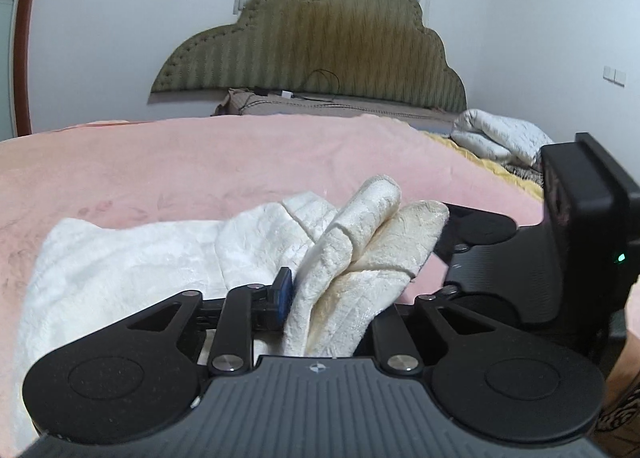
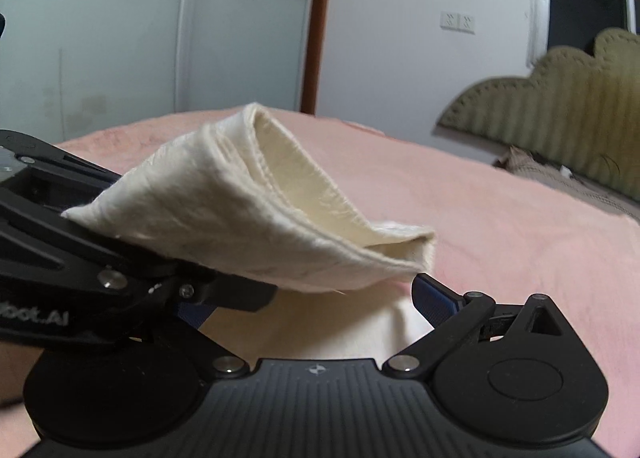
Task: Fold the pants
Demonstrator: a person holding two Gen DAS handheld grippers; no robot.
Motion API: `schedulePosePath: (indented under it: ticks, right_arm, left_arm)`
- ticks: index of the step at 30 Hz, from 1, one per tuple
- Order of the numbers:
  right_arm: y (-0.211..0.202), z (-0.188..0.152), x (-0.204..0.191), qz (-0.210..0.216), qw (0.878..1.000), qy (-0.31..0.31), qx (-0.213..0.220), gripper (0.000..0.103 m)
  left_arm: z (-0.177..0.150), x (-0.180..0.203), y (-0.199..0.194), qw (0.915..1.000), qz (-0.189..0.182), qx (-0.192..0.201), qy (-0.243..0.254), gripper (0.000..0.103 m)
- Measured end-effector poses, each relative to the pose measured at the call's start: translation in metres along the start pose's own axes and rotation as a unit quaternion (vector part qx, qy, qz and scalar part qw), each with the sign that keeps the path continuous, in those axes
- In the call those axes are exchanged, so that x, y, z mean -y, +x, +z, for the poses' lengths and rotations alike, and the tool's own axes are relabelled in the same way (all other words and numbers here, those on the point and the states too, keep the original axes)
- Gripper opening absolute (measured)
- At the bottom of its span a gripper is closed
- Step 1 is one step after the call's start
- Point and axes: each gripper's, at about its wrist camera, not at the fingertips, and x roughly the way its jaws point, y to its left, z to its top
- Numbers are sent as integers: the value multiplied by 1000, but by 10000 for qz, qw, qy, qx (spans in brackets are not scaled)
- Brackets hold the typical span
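Nearest the left wrist camera, the left gripper pinches a bunched fold of the cream pants between narrowly parted jaws, beside it the right gripper stands wide open under the raised hem, all over the pink blanket.

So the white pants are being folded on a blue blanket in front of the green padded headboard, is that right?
Not quite: the blanket is pink, not blue, as the left wrist view shows. The white pants do lie on it, in front of the green padded headboard.

Black ribbed grippers, blue-padded jaws
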Motion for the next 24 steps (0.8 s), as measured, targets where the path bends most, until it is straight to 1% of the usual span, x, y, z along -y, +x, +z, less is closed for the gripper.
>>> schedulePosePath:
  ticks: [3, 6, 10, 12, 14, 15, 16, 17, 18, 19, 21, 22, 23, 24]
  right_arm:
    - [-10, -12, 2, -57, 9998, 204, -6, 103]
    - [-21, -20, 5, 36, 9991, 419, 41, 103]
    - [-27, -24, 2, 2, 9992, 388, 11, 103]
    - [-28, -27, -1, -52, 9994, 334, -26, 103]
    - [-27, -28, -1, -128, 9992, 311, -213, 103]
    - [-24, -25, 2, -200, 9986, 333, -364, 103]
    - [-27, -27, 3, -299, 9976, 357, -503, 103]
    - [-32, -29, 5, -411, 9965, 409, -605, 103]
    - [-38, -32, 8, -505, 9953, 494, -656, 103]
    - [-47, -34, 13, -585, 9943, 592, -670, 103]
    - [-64, -37, 23, -854, 9917, 689, -665, 103]
    - [-71, -38, 30, -1098, 9895, 718, -601, 103]
    - [-80, -38, 37, -1301, 9869, 809, -511, 103]
    - [-90, -36, 47, -1509, 9828, 1001, -367, 103]
  left_arm:
    - [-3, -1, 5, 9999, 7, -20, 111, 23]
    - [-1, -4, 3, 9998, -30, 16, 189, 23]
    - [-4, -2, -1, 9992, -113, 79, 369, 23]
    - [-8, -3, -2, 9987, -169, 10, 476, 26]
    - [-8, -4, 1, 9982, -234, -210, 511, 33]
    - [-9, -5, -2, 9978, -357, -303, 473, 43]
    - [-10, -4, -5, 9969, -549, -350, 440, 55]
    - [-10, -4, -9, 9958, -746, -345, 400, 60]
    - [-11, -3, -15, 9938, -998, -317, 363, 69]
    - [-11, -2, -23, 9916, -1225, -231, 337, 75]
    - [-8, 0, -35, 9869, -1560, -127, 398, 83]
    - [-7, 0, -40, 9863, -1576, -73, 477, 85]
    - [-5, -3, -45, 9878, -1450, -3, 567, 85]
    - [-5, -7, -49, 9905, -1198, 93, 665, 85]
